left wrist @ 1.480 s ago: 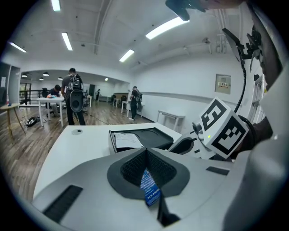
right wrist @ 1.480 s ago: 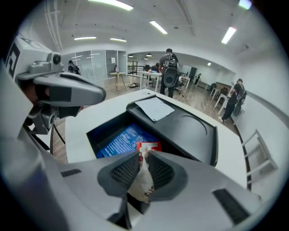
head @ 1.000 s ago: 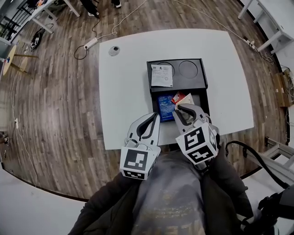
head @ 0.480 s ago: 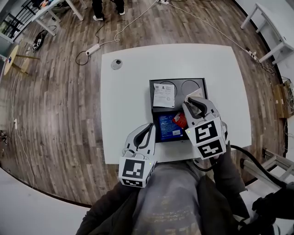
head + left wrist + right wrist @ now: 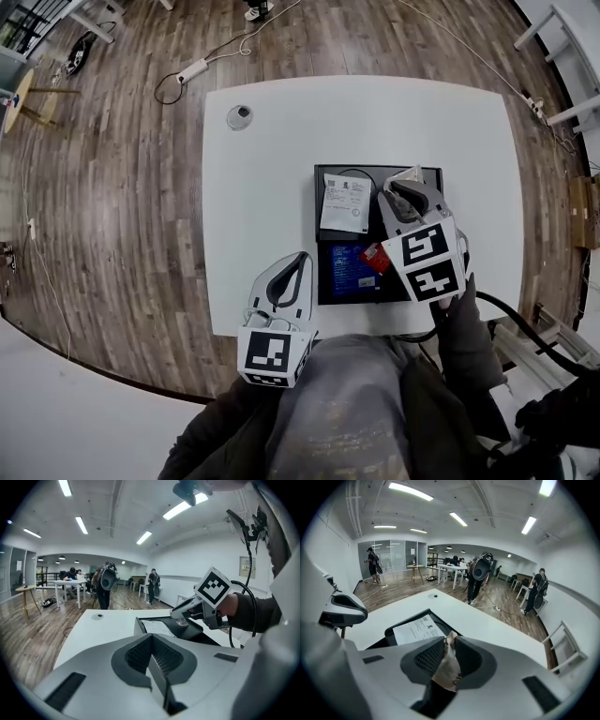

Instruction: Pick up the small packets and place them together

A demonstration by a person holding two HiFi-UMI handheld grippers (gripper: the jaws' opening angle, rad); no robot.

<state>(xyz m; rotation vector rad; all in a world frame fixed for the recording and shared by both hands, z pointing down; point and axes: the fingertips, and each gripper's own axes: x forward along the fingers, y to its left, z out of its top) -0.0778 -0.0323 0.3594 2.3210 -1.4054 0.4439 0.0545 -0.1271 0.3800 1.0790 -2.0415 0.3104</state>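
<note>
My right gripper (image 5: pixel 405 190) is shut on a small pale crinkled packet (image 5: pixel 411 175), which sticks up between its pads (image 5: pixel 447 665). It hangs over the far right part of a black tray (image 5: pixel 319 253), above a round recess. A white leaflet (image 5: pixel 343 202) covers the tray's far left recess. In the near compartment lie a blue packet (image 5: pixel 349 268) and a small red packet (image 5: pixel 375 258) at its right edge. My left gripper (image 5: pixel 298 261) is shut and holds nothing, low over the table's near edge, left of the tray. From the left gripper view the right gripper (image 5: pixel 187 616) shows above the tray (image 5: pixel 140 623).
The tray sits on a white table (image 5: pixel 262 178) with a small round grey disc (image 5: pixel 240 115) near its far left corner. A power strip and cable (image 5: pixel 192 71) lie on the wooden floor beyond. Several people stand by desks far off (image 5: pixel 105 581).
My right gripper has carried the pale packet from over the blue packet to the tray's far right recess. The left gripper has drawn back a little toward the table's near edge.
</note>
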